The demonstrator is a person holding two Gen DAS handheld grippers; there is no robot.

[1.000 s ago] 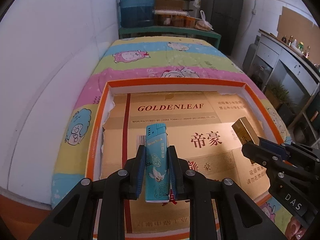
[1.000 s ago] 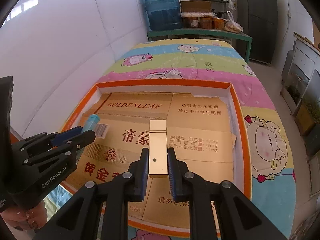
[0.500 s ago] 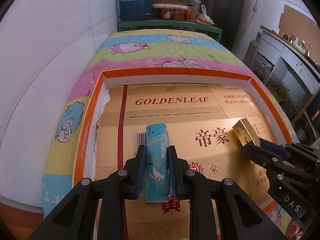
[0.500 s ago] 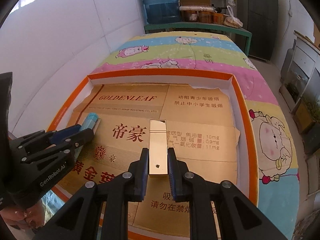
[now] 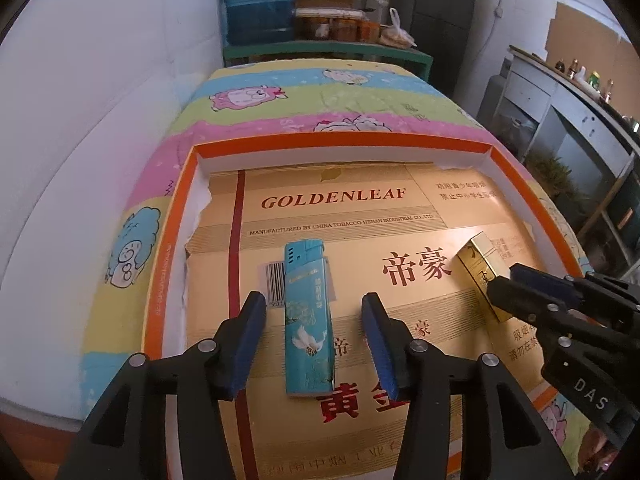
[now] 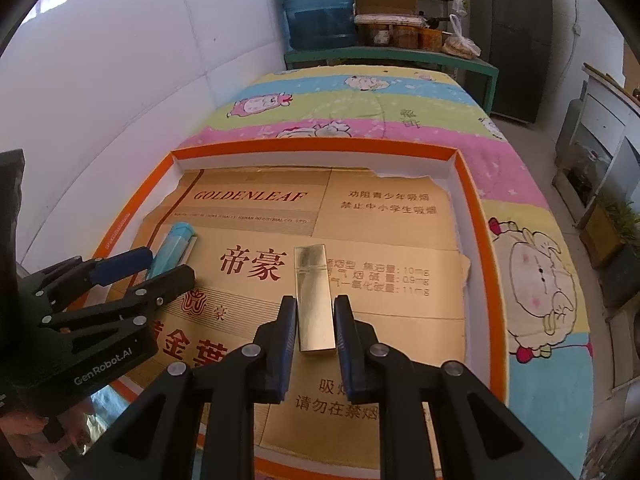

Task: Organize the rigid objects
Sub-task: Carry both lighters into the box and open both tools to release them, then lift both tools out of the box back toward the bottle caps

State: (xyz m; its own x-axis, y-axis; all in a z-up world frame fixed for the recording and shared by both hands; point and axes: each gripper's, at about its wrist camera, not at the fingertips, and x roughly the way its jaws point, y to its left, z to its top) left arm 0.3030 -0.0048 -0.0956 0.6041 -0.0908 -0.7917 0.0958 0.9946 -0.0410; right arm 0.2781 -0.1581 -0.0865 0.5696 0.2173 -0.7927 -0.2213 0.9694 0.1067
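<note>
A teal lighter with a white bird print lies flat on the gold cardboard in the orange-rimmed tray. My left gripper is open, its jaws spread wide on either side of the lighter and clear of it. A gold lighter lies on the cardboard between the pads of my right gripper, whose jaws stand slightly apart from its sides. The gold lighter also shows in the left wrist view, and the teal lighter in the right wrist view.
The tray sits on a bed with a striped cartoon quilt. A white wall runs along the left. A green bench with a blue water jug stands at the far end; cabinets stand at the right.
Both grippers lowered their lighters onto the cardboard. The left gripper opened wide and let go of the teal lighter. The right gripper's jaws eased off the gold lighter.
</note>
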